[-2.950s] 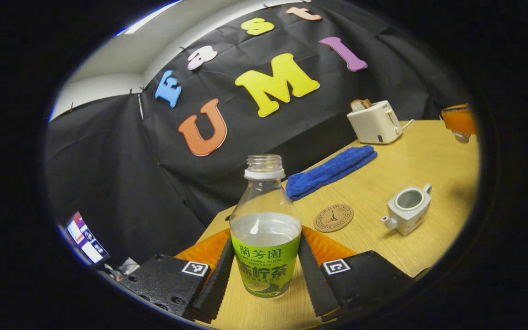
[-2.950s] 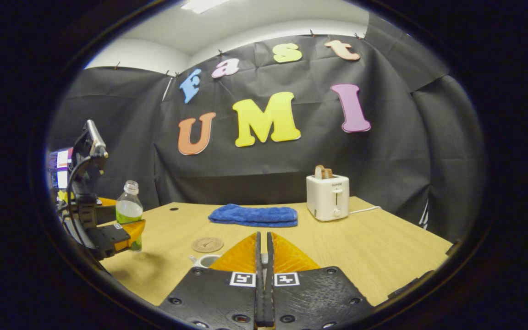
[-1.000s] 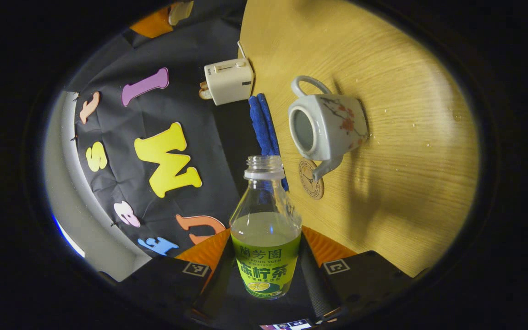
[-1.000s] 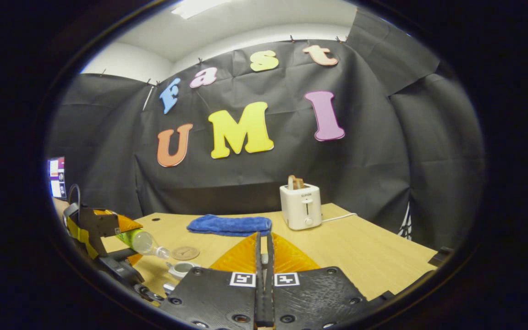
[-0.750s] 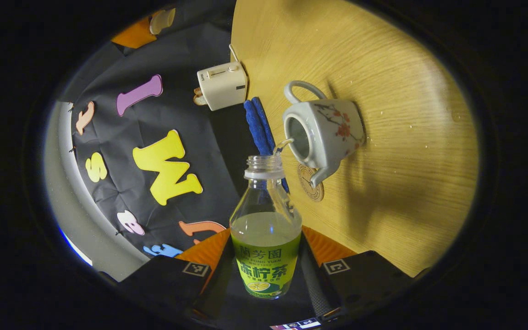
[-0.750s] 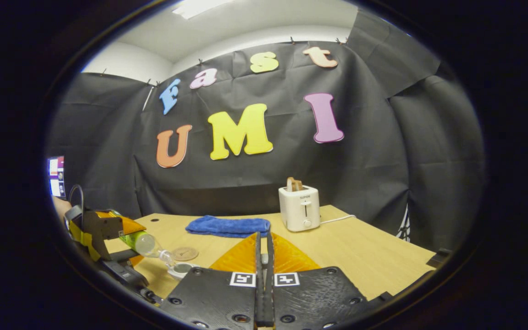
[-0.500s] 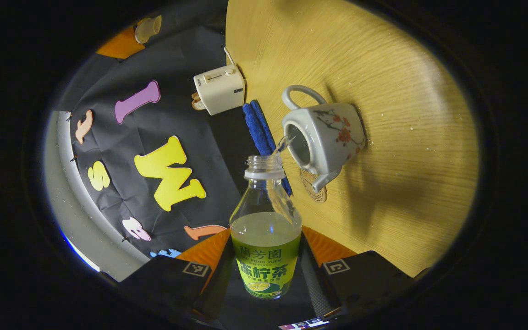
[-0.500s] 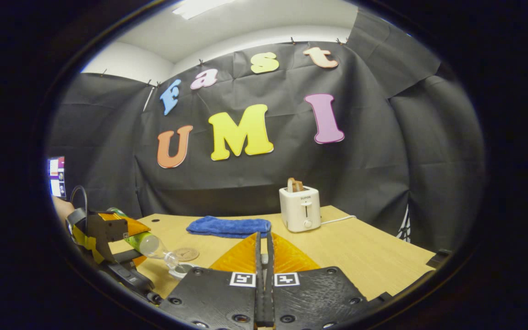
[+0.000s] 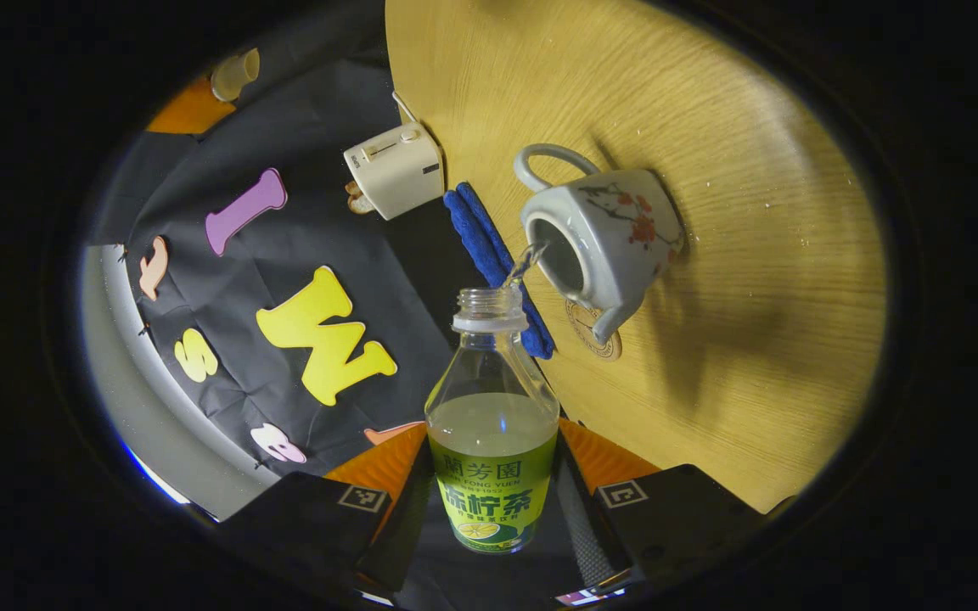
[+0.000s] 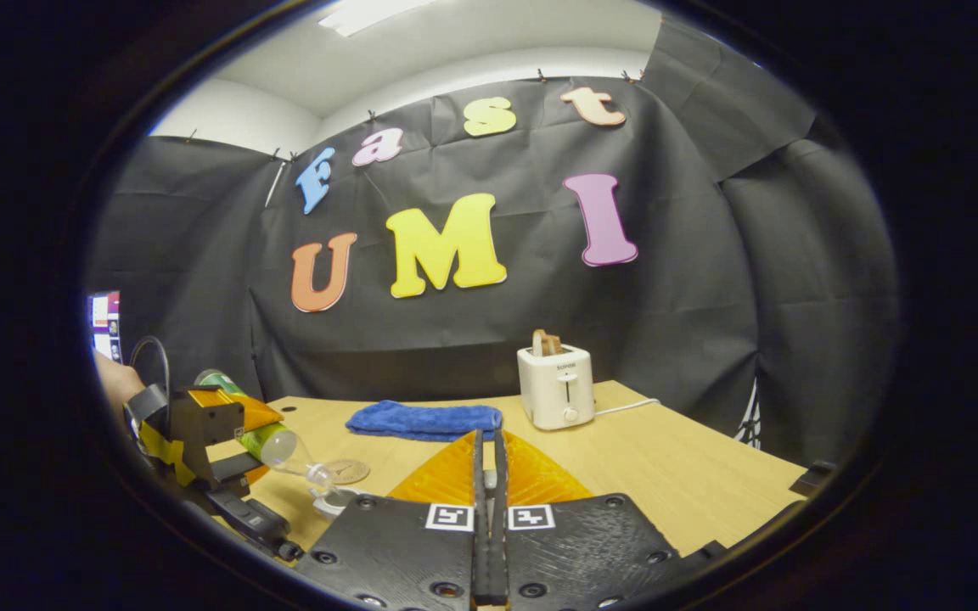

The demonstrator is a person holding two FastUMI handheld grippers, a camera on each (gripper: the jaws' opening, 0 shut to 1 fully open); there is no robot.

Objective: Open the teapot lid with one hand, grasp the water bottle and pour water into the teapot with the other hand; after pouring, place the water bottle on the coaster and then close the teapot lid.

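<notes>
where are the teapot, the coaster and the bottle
teapot (image 9: 616, 242), left gripper view, on its painted side wall
coaster (image 9: 604, 344), left gripper view, on the rim showing past the spout
bottle (image 9: 492, 475), left gripper view, on its label between the fingers

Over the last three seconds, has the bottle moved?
Yes. In the right gripper view the bottle has gone from upright by the table's edge to tipped toward the coaster, mouth down over the teapot.
</notes>
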